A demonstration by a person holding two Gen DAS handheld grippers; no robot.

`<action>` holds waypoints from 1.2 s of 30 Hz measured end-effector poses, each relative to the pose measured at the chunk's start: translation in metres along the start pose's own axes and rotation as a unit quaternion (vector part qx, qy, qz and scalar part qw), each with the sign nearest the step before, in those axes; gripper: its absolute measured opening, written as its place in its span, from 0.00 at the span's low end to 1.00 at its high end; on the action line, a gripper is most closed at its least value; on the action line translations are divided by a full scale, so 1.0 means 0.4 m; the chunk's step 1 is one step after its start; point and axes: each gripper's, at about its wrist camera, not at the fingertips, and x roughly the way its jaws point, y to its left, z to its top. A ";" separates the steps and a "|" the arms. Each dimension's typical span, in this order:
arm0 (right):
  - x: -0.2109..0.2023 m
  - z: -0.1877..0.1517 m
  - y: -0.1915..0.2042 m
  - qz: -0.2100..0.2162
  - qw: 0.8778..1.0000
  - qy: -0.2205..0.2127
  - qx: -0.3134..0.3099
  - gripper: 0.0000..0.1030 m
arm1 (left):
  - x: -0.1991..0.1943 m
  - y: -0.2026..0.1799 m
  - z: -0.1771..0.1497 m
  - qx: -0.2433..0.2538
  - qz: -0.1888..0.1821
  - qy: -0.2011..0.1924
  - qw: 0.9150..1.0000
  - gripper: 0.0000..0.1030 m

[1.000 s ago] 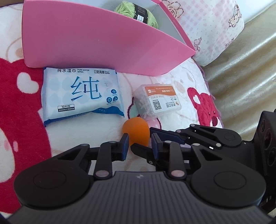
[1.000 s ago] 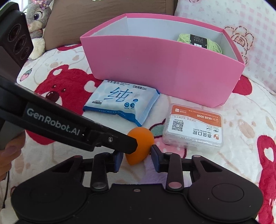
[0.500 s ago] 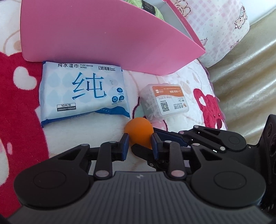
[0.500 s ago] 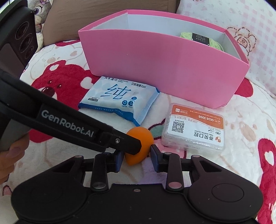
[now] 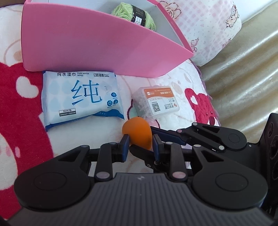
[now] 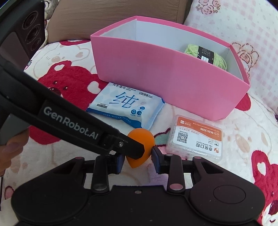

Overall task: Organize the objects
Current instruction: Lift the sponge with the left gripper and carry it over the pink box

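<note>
An orange teardrop sponge [image 5: 137, 132] [image 6: 141, 147] is held above the blanket between both grippers. My left gripper [image 5: 140, 144] is shut on the sponge. My right gripper [image 6: 137, 159] is also shut on it, crossing the left one. A pink box [image 5: 97, 45] [image 6: 170, 83] stands behind with a green yarn ball [image 5: 133, 13] [image 6: 206, 55] inside. A blue wet wipes pack [image 5: 81, 97] [image 6: 125, 106] and a clear floss pick box [image 5: 156, 102] [image 6: 194, 139] lie on the blanket in front of the pink box.
A bear-print blanket [image 6: 69, 83] covers the surface. A pink checked pillow [image 5: 208, 26] lies right of the box. A brown cushion [image 6: 104, 15] is behind it. A beige cover [image 5: 243, 78] is at the right edge.
Both grippers have lifted together with the sponge between them, and the views now look further into the pink box.
</note>
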 end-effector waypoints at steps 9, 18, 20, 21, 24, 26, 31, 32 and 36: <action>-0.040 0.014 0.022 -0.010 1.000 -0.006 -0.013 0.37 | -0.051 -0.016 0.011 0.015 0.001 0.009 1.000 0.26; -0.091 0.031 0.054 -0.033 0.998 -0.031 -0.035 0.37 | -0.107 -0.058 0.025 0.038 0.013 0.000 0.999 0.26; -0.101 0.034 0.061 -0.041 0.998 -0.036 -0.042 0.37 | -0.117 -0.068 0.026 0.042 0.017 -0.002 0.999 0.26; -0.107 0.035 0.065 -0.044 0.997 -0.038 -0.045 0.37 | -0.123 -0.072 0.028 0.045 0.019 -0.002 0.999 0.26; -0.133 0.036 0.072 -0.049 0.996 -0.048 -0.050 0.37 | -0.148 -0.082 0.036 0.048 0.019 -0.005 0.999 0.26; -0.148 0.042 0.073 -0.050 0.996 -0.056 -0.052 0.37 | -0.165 -0.088 0.040 0.050 0.018 -0.010 0.999 0.26; -0.176 0.067 0.074 -0.053 0.994 -0.074 -0.060 0.37 | -0.201 -0.116 0.047 0.056 0.022 -0.029 0.998 0.26; -0.182 0.069 0.076 -0.055 0.994 -0.075 -0.062 0.37 | -0.204 -0.124 0.048 0.059 0.025 -0.032 0.997 0.26; -0.200 0.080 0.069 -0.051 0.994 -0.082 -0.057 0.37 | -0.222 -0.137 0.052 0.062 0.028 -0.038 0.997 0.26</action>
